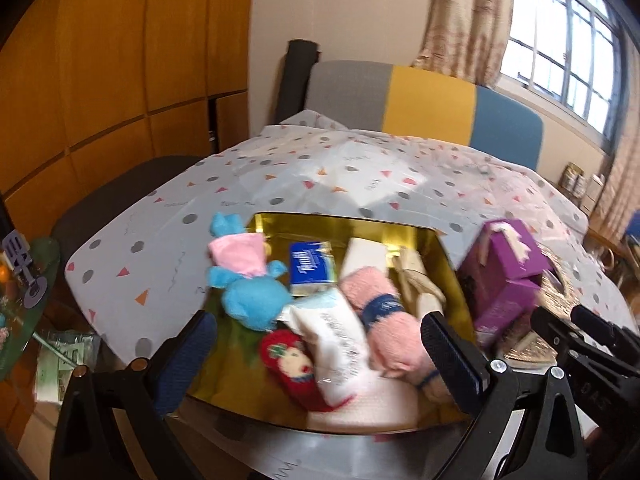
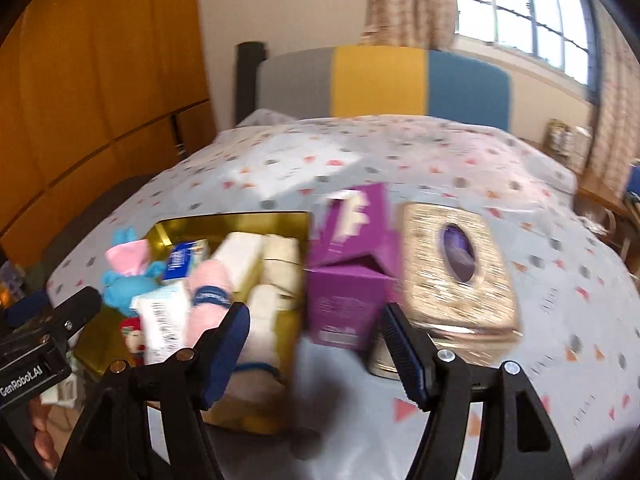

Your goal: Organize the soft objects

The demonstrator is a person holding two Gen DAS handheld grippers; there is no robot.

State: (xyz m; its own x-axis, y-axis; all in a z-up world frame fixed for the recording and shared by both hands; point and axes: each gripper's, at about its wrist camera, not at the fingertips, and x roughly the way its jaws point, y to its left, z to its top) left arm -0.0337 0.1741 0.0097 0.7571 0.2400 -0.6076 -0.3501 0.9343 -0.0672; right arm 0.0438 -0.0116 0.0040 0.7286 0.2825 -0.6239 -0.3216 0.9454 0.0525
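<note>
Daylight reaches you from the window point(image 1: 568, 60) at upper right, blown out. Your right wrist view is motion-blurred throughout; both frames bend and darken at the corners.

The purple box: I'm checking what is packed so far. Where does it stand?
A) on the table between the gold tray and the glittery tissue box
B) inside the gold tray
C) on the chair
A: the purple box stands on the tablecloth, right of the gold tray and left of the glittery tissue box.
</note>
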